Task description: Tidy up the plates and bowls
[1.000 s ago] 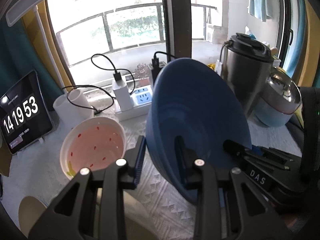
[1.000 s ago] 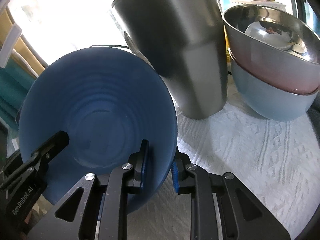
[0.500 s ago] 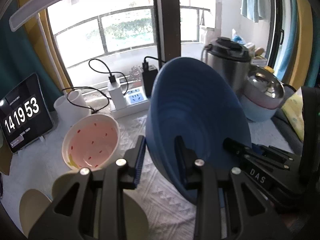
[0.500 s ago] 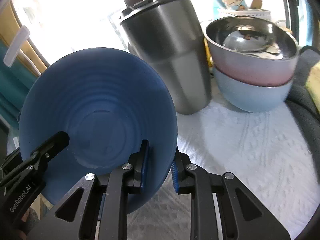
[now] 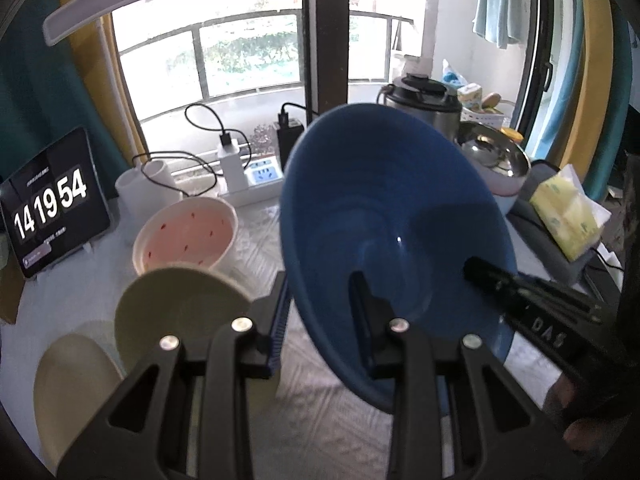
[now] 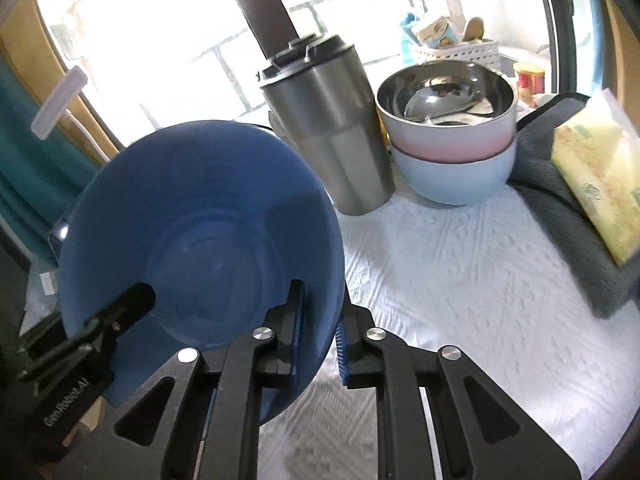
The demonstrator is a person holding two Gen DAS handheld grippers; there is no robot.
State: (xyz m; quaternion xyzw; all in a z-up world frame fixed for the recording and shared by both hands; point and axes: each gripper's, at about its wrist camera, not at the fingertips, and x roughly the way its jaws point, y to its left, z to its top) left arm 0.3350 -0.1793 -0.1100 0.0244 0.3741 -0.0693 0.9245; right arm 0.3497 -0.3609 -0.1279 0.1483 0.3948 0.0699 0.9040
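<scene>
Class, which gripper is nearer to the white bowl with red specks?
Left. The left gripper grips the blue bowl beside the white bowl; the right gripper grips its far rim.

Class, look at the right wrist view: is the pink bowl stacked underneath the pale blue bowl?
No, the pink bowl sits on top, nested inside the pale blue bowl.

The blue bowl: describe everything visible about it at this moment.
The blue bowl is deep, matte, likely plastic or glazed ceramic, with faint concentric rings inside, and looks empty. It is tipped steeply on edge, its opening facing the cameras, lifted off the white textured cloth. The left gripper pinches its rim on one side; the right gripper, whose jaws have just been closing, clamps the opposite rim. Nothing else touches it.
</scene>
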